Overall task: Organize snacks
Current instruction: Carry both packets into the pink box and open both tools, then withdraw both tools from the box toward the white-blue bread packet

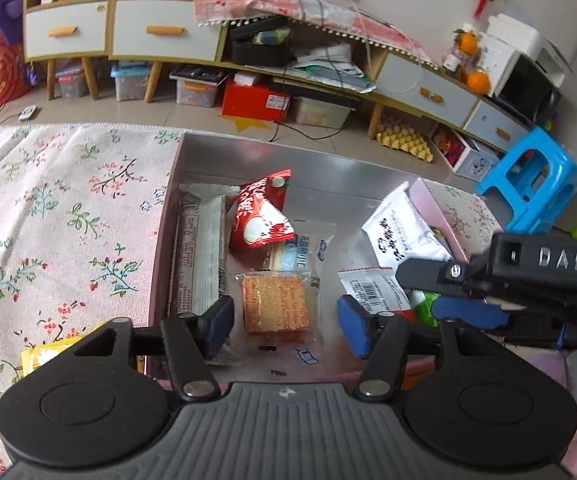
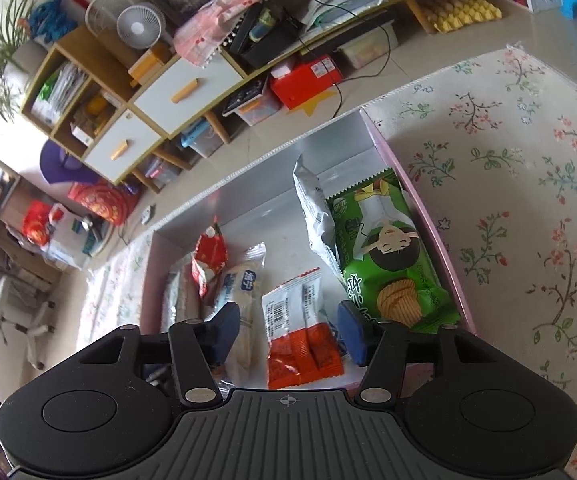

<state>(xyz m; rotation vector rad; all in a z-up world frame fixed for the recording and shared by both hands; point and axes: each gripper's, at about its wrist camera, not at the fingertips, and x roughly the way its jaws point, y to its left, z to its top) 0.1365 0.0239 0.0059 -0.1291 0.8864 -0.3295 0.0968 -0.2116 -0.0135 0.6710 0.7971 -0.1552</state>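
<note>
A pink box with a silver inside (image 1: 272,160) holds several snack packs. In the left wrist view my left gripper (image 1: 286,326) is open above a clear-wrapped orange cracker pack (image 1: 274,306); a red pack (image 1: 258,216) and a white pack (image 1: 402,232) lie beyond. My right gripper (image 1: 460,292) reaches in from the right. In the right wrist view the right gripper (image 2: 288,330) is open over an orange-and-white pack (image 2: 302,332), with a green chip bag (image 2: 388,256) by the box's right wall (image 2: 428,216).
The box sits on a floral cloth (image 1: 60,208). A yellow packet (image 1: 44,354) lies on the cloth left of the box. Cabinets (image 1: 148,36), storage bins and a blue stool (image 1: 528,184) stand on the floor beyond.
</note>
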